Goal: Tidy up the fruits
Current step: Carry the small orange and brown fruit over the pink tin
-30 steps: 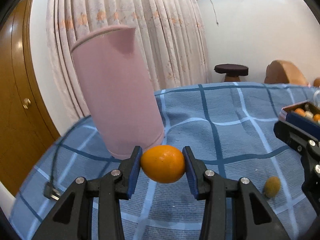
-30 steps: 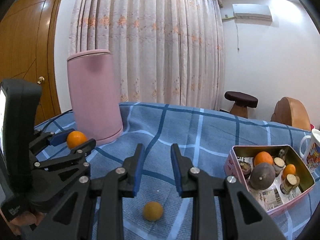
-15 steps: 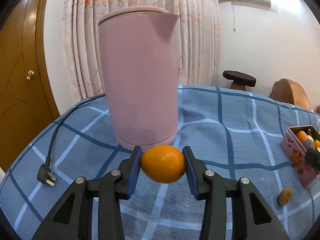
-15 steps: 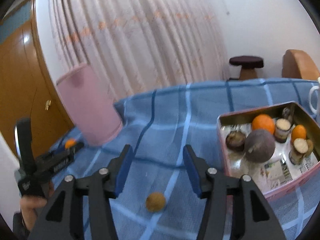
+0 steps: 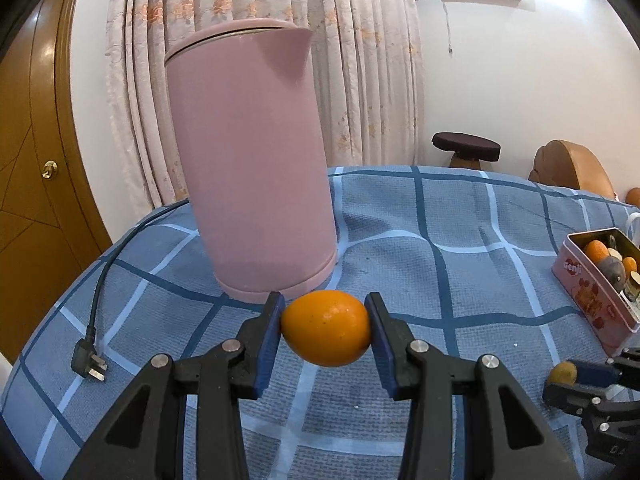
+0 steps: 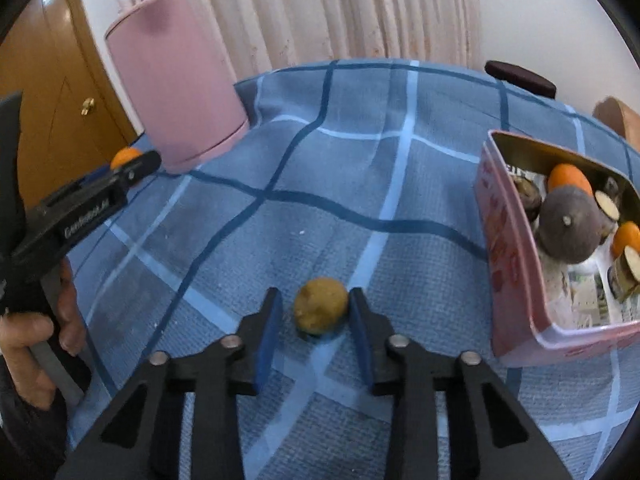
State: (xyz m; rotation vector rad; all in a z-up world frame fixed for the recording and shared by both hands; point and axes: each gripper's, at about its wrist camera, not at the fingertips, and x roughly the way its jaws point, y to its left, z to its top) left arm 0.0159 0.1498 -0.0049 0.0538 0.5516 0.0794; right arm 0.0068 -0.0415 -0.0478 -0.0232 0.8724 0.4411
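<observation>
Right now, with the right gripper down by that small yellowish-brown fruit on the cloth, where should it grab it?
Grip the small yellowish-brown fruit across its widest middle, coming from above and the near side. It is roundish, resting on the blue checked tablecloth, and the right gripper already has an open finger on either side, so closing there should centre it.

You held bright orange fruit (image 5: 325, 333) between blue pads (image 5: 268, 332) of black left gripper (image 5: 325, 336). Your black right gripper (image 6: 316, 316) straddled dull yellow-brown fruit (image 6: 320, 305). Cloth (image 6: 360, 160) was blue, checked dark and pale. Kettle (image 5: 250, 160), upper left, was plain pink. Tin (image 6: 516, 264), right edge, was pink with red print.
</observation>
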